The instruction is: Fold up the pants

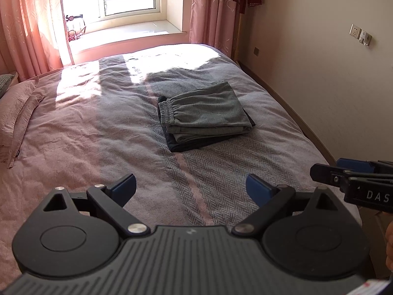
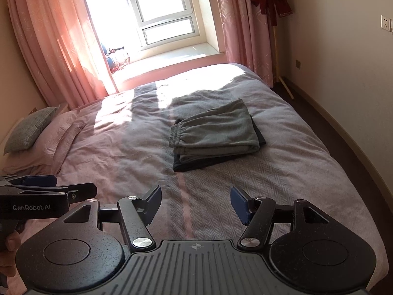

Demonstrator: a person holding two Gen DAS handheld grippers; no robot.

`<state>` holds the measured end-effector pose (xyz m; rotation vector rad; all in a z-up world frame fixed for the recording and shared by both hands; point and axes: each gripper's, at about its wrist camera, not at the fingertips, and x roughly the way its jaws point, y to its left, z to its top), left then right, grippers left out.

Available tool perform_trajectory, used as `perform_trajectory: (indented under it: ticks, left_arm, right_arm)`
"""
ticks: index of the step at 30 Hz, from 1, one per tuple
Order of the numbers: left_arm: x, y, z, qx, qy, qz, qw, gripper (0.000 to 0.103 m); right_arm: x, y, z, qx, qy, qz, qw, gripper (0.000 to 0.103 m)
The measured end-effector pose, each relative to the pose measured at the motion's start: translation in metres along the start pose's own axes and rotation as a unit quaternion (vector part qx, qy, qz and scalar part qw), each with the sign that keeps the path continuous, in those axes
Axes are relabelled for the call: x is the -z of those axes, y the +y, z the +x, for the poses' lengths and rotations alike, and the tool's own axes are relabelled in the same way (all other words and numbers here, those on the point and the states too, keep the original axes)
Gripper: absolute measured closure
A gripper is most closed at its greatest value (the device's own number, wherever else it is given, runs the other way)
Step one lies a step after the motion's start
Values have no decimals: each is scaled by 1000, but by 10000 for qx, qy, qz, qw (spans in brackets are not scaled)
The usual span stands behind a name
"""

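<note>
Folded grey-green pants [image 1: 205,111] [image 2: 216,130] with an elastic waistband lie on top of a darker folded garment [image 1: 196,145] [image 2: 194,166] in the middle of the bed. My left gripper [image 1: 191,186] hovers open over the bedcover, well short of the stack, with nothing between its blue pads. My right gripper [image 2: 196,204] is open too and also holds nothing. In the left wrist view the right gripper [image 1: 319,170] shows from the side at the right edge. The left gripper [image 2: 93,189] appears at the left edge of the right wrist view, with a hand [image 2: 9,245] below it.
The bed [image 1: 86,135] [image 2: 307,147] has a pink and grey cover. Pillows [image 1: 17,113] [image 2: 36,135] lie at its left end. A window with pink curtains [image 1: 32,29] [image 2: 49,49] is behind, a wall [image 1: 319,73] with sockets to the right, and dark floor [image 2: 343,135] beside the bed.
</note>
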<state>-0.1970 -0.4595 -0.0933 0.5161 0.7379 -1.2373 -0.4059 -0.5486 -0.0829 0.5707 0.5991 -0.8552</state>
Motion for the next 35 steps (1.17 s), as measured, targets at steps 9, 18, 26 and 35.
perform_trajectory:
  ticks: [9, 18, 26, 35]
  left_arm:
    - [-1, -4, 6, -10, 65, -3, 10000, 9]
    - [-3, -3, 10, -14, 77, 1, 10000, 9]
    - [-8, -4, 17, -11, 141, -1, 9999, 9]
    - [-17, -11, 29, -25, 169, 58, 9998, 9]
  right_arm:
    - [1, -1, 0, 8, 22, -9, 10000, 44]
    - [-2, -2, 5, -37, 83, -62, 9999, 44]
    - [-7, -3, 13, -54, 148, -98, 9998, 44]
    - [-14, -11, 21, -64, 208, -92, 9997, 44]
